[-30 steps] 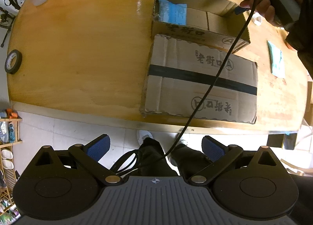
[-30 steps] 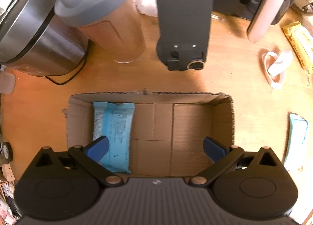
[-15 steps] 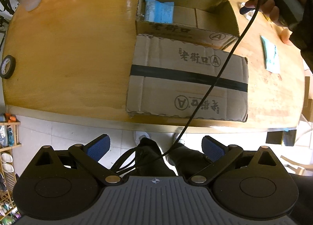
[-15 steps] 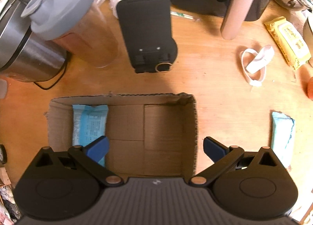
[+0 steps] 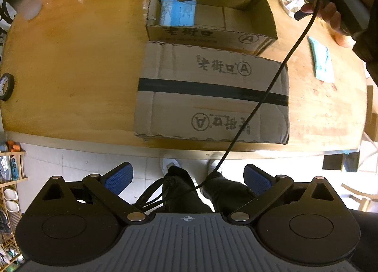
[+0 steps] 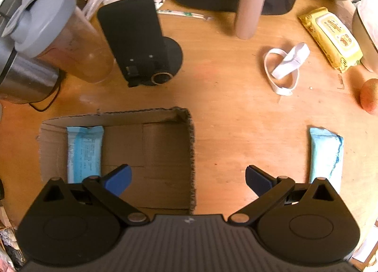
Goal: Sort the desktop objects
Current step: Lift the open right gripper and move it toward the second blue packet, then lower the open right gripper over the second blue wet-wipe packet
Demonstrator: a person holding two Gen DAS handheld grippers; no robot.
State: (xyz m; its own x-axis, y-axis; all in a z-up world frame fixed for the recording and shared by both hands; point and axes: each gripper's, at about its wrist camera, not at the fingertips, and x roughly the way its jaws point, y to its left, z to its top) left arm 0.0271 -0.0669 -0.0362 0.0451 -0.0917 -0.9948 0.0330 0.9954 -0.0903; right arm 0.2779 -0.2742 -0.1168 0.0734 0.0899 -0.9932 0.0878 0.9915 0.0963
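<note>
Hovering spread and empty, the right gripper point(image 6: 187, 177) straddles the cardboard box's point(image 6: 191, 153) right wall; the left gripper point(image 5: 187, 178), likewise released, hangs off the table point(image 5: 70, 59). Two blue packets: one point(image 6: 84, 151) boxed, one point(image 6: 326, 156) outside, rightward.

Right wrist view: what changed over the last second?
The right gripper swung to its right, off the cardboard box and toward the light blue packet on the table; its open jaws now straddle the box's right wall. Nothing was gripped or released. The blue packet in the box and the table clutter stayed put; the left gripper stayed open and empty off the table edge.
</note>
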